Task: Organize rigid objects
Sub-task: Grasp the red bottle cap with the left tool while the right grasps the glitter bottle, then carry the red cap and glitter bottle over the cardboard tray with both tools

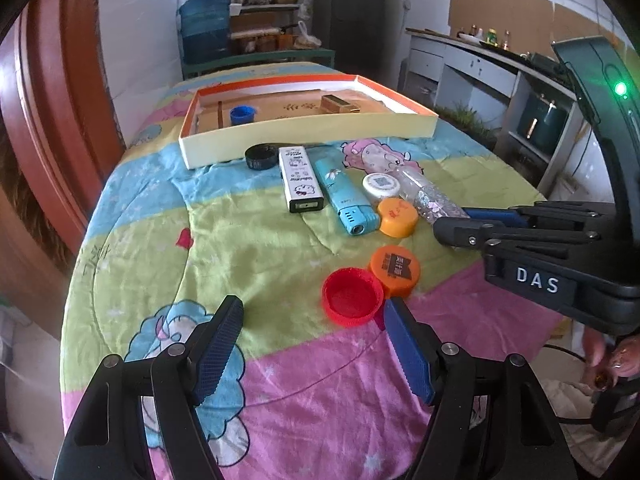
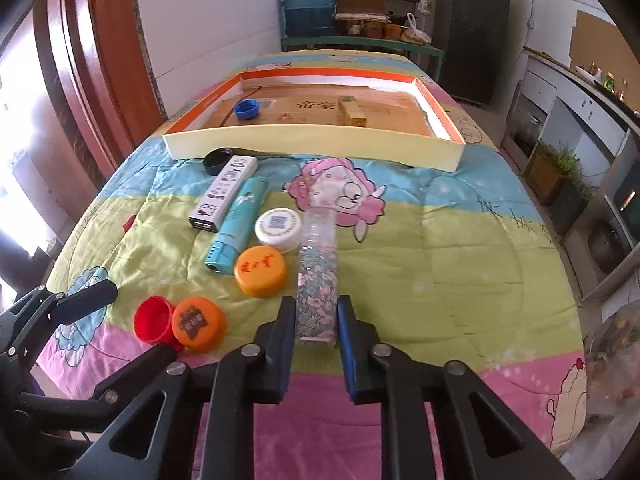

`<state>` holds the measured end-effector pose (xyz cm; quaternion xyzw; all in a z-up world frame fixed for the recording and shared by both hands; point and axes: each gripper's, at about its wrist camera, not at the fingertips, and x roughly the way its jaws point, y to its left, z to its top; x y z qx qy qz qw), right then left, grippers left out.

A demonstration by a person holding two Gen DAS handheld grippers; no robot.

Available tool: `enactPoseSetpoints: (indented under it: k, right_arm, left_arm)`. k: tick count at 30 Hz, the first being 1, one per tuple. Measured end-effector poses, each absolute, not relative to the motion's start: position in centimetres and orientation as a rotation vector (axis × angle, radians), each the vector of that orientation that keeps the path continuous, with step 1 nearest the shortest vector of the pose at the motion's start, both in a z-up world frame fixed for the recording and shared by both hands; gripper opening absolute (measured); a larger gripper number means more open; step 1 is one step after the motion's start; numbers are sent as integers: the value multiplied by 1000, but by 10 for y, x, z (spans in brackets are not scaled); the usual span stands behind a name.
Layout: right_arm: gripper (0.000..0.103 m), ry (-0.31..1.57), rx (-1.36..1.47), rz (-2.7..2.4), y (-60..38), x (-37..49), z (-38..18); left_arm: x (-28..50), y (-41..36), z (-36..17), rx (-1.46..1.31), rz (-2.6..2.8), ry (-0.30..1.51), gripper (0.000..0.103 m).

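A shallow orange-rimmed box [image 2: 312, 142] lies at the far side of the table, with a blue cap [image 2: 247, 109] and a gold block [image 2: 352, 111] in it. In front of it lie a black cap [image 2: 217, 160], a white case [image 2: 224, 194], a teal case [image 2: 237, 224], a white lid [image 2: 279, 226], two orange caps [image 2: 261, 271] [image 2: 197, 323], a red cap [image 2: 154, 318] and a clear glitter tube [image 2: 317, 276]. My right gripper [image 2: 316, 316] is shut on the tube's near end. My left gripper [image 1: 314, 322] is open, just short of the red cap [image 1: 352, 297].
The table is covered by a colourful cartoon quilt [image 2: 440, 240]. A wooden door [image 2: 92, 60] stands at the left. Counters and cabinets [image 2: 580, 120] run along the right, and shelves with a water jug [image 2: 308, 0] stand behind the table.
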<state>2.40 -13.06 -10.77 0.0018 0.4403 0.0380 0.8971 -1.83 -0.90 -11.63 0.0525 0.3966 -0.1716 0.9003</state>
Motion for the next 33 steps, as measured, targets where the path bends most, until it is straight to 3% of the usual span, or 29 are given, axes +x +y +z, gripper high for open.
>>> enactPoseSetpoints:
  k: [7,10,14,33]
  right_arm:
    - [20,905,24,88,-137,24,-109]
    - [20,907,40,100,-140,24,-111]
    - [20,896,37,106,-140,27,-111]
    - [20,878,2,121,-133,49,-108]
  left_arm:
    - [-6,-13,-118,110,-333,799,71]
    - [-4,-14,-117,105,-335,791,58]
    - [-2,-13,-117,98,-339,780,30]
    - [5,-6,-110,68,-322,774,30]
